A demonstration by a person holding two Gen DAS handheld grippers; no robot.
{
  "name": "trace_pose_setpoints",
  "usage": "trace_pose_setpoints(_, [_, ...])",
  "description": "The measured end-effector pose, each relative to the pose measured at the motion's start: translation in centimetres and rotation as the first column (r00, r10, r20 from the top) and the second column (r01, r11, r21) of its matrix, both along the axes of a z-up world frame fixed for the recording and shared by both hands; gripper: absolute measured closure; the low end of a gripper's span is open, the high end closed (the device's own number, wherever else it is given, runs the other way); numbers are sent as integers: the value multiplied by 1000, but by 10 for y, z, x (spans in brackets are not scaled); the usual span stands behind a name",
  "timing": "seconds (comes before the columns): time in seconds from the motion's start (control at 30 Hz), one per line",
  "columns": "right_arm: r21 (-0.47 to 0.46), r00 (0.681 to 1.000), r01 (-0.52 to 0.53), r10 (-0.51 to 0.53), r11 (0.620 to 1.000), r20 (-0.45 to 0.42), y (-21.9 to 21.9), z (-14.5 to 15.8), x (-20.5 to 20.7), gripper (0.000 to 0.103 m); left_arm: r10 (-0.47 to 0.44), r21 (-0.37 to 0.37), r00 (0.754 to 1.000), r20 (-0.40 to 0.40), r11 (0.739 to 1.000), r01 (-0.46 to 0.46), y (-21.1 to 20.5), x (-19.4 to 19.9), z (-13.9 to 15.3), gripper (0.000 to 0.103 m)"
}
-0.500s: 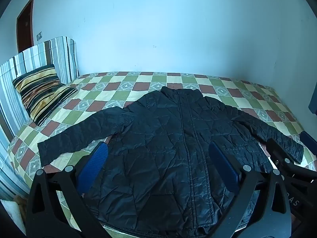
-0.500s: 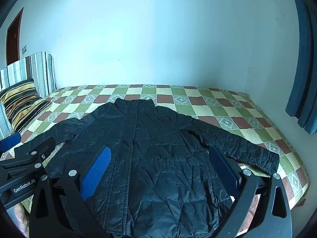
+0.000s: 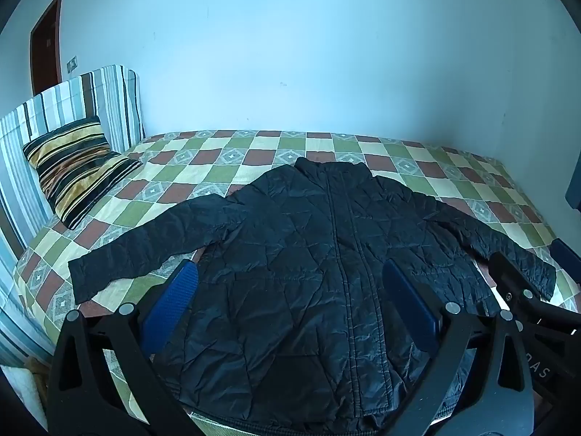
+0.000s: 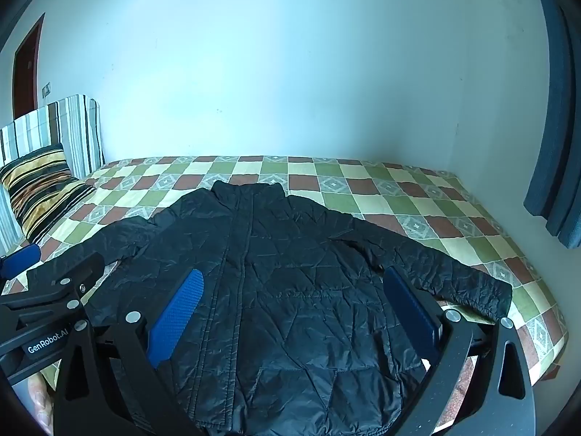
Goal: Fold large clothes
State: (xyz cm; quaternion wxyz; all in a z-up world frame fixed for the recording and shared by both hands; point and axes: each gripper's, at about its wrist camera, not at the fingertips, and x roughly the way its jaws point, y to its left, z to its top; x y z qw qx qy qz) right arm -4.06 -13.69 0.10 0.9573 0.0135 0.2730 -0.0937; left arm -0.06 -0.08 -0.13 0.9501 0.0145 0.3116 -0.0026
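A black quilted jacket [image 3: 308,254] lies flat and zipped on the checkered bed, collar toward the far wall, both sleeves spread out to the sides. It also shows in the right wrist view [image 4: 290,283]. My left gripper [image 3: 290,309] is open and empty, held above the jacket's lower half. My right gripper [image 4: 290,312] is open and empty too, above the lower right half of the jacket. The right gripper's body shows at the right edge of the left wrist view [image 3: 526,301], and the left gripper's body at the left edge of the right wrist view [image 4: 54,298].
The bed [image 3: 435,167] has a green, red and cream checkered cover. A striped pillow [image 3: 76,167] leans on a striped headboard [image 3: 72,105] at the left. A door [image 3: 45,47] is at the far left. A blue curtain [image 4: 555,145] hangs at the right.
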Motion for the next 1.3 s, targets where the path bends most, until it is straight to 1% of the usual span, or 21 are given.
trace_pose_setpoints(0.37, [-4, 1000, -4, 4, 1000, -1, 1, 5, 3, 5, 2, -2, 1000, 1, 1000, -2, 3, -1, 0, 2])
trace_pose_setpoints(1.3, [-3, 1000, -3, 3, 1000, 1, 1, 4, 2, 5, 2, -2, 1000, -1, 1000, -2, 6, 0, 3, 2])
